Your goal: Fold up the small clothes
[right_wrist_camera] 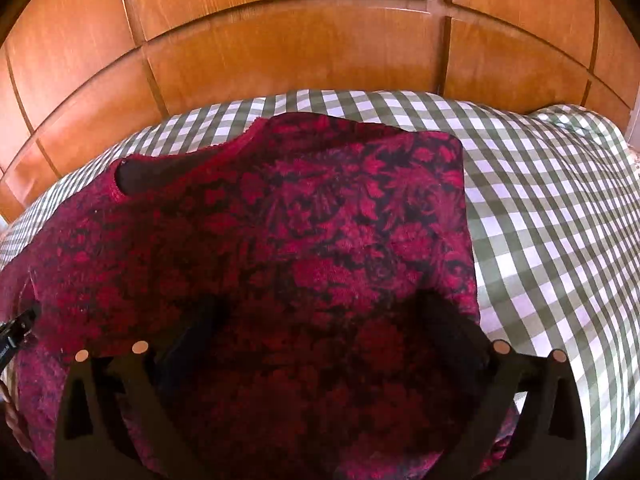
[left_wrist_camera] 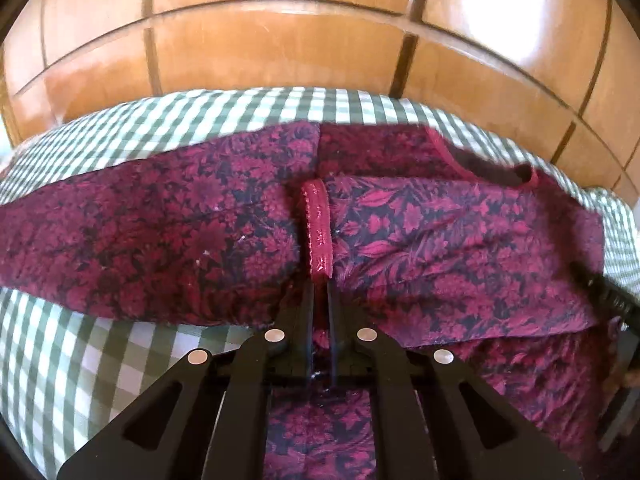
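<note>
garment (left_wrist_camera: 440, 240), dark with a crimson leaf print, lies on the checked sheet (left_wrist_camera: 80, 360) in front of the wooden headboard (left_wrist_camera: 280, 48), one sleeve already laid across its body. left gripper (left_wrist_camera: 320, 284) is clamped tight on the crimson cuff (left_wrist_camera: 316, 224) at the garment's middle. right gripper (right_wrist_camera: 316, 320) stands with its jaws spread wide over the cloth on the side away from the neckline (right_wrist_camera: 168, 172), nothing pinched between them. this looks like the sleeve-folding step, with one half tucked in. next, i judge, the left should let the cuff lie flat, while the right finds an edge of the garment to bring over toward that cuff.
</note>
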